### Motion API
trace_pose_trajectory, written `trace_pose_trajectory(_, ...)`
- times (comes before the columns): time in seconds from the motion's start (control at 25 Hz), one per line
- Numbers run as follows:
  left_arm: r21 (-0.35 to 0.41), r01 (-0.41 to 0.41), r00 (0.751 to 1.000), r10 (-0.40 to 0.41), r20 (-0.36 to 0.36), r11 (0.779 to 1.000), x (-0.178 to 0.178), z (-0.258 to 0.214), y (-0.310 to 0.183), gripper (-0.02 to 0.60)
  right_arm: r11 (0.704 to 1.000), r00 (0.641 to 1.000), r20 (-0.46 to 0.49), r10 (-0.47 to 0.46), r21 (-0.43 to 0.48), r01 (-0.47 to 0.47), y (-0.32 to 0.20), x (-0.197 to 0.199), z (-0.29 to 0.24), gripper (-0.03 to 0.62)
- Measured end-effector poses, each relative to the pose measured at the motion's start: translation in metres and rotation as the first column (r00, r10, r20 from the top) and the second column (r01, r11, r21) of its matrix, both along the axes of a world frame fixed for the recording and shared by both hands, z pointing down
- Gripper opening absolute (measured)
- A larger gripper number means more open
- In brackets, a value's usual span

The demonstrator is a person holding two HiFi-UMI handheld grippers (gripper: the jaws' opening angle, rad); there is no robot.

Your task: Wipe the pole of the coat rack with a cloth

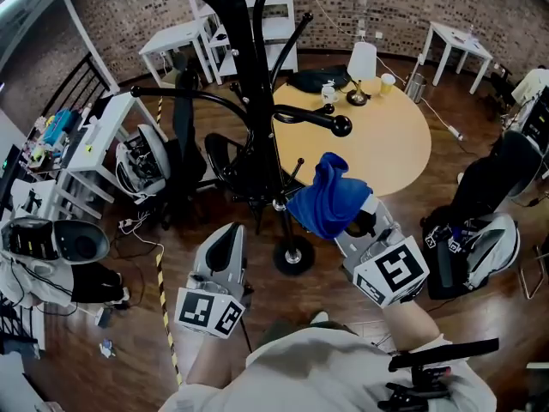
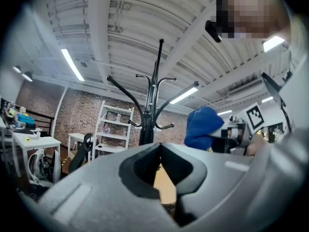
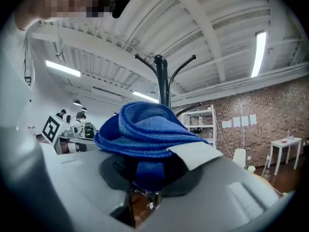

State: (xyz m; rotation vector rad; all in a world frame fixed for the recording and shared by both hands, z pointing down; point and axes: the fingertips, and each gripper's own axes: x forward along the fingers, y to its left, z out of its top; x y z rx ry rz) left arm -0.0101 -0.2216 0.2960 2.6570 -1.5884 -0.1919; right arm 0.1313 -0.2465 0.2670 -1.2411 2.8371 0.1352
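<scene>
Well, right gripper [image 1: 358, 220] clamped on blue cloth [image 1: 326, 200], left gripper [image 1: 226, 240] closed, empty; floppy bunch might snag hook [image 1: 319, 118], slip off coat rack pole [image 1: 247, 93].

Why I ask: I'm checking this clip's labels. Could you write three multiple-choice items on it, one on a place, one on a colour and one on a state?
1. Where is the cloth?
A. In the right gripper's jaws.
B. In a bucket.
C. On a door handle.

2. What colour is the cloth?
A. Red.
B. Blue.
C. White.

3. What does the left gripper hold?
A. The cloth.
B. A spray bottle.
C. Nothing.

Answers:
1 A: the right gripper view shows its jaws closed on the bunched cloth.
2 B: the cloth is blue in all three views.
3 C: nothing sits between the jaws in the left gripper view.
</scene>
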Motion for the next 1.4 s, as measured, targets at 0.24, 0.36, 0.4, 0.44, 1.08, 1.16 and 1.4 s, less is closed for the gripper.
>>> trace_pose_trajectory(0.24, -0.06, -0.078, 0.997, 0.079, 0.014, 0.995, 0.006, 0.024, -0.005, 0.0, 0.995, 0.996, 0.077, 0.04, -0.095, -0.032, 0.012, -0.003, 0.034, 0.1)
trace_pose_trajectory(0.36, -0.08, -0.119, 0.993, 0.12, 0.014, 0.99, 0.003, 0.037, -0.015, 0.0, 0.992, 0.995, 0.073, 0.07, -0.106, -0.062, 0.015, -0.008, 0.048, 0.101)
trace_pose_trajectory(0.4, -0.084, -0.132, 0.991, 0.134, 0.017, 0.988, 0.001, 0.042, -0.019, 0.0, 0.992, 0.994, 0.071, 0.079, -0.102, -0.071, 0.016, -0.011, 0.052, 0.101)
trace_pose_trajectory(0.44, -0.091, -0.145, 0.989, 0.147, 0.023, 0.985, -0.002, 0.049, -0.024, 0.0, 0.992, 0.993, 0.074, 0.09, -0.1, -0.083, 0.015, -0.014, 0.057, 0.101)
trace_pose_trajectory(1.08, -0.103, -0.037, 0.999, 0.038, 0.007, 0.994, -0.006, 0.045, 0.11, 0.0, 0.991, 0.995, 0.09, 0.047, -0.132, -0.035, 0.131, -0.004, 0.072, 0.101)
trace_pose_trajectory(1.16, -0.082, -0.03, 1.0, 0.03, 0.005, 0.996, 0.004, 0.036, 0.143, 0.0, 0.992, 0.996, 0.086, 0.037, -0.125, -0.026, 0.155, 0.006, 0.066, 0.103)
trace_pose_trajectory(1.4, -0.086, 0.028, 0.998, -0.022, 0.062, 0.996, 0.001, 0.037, 0.181, 0.0, 0.994, 0.998, 0.063, 0.03, -0.106, -0.023, 0.176, 0.019, 0.063, 0.101)
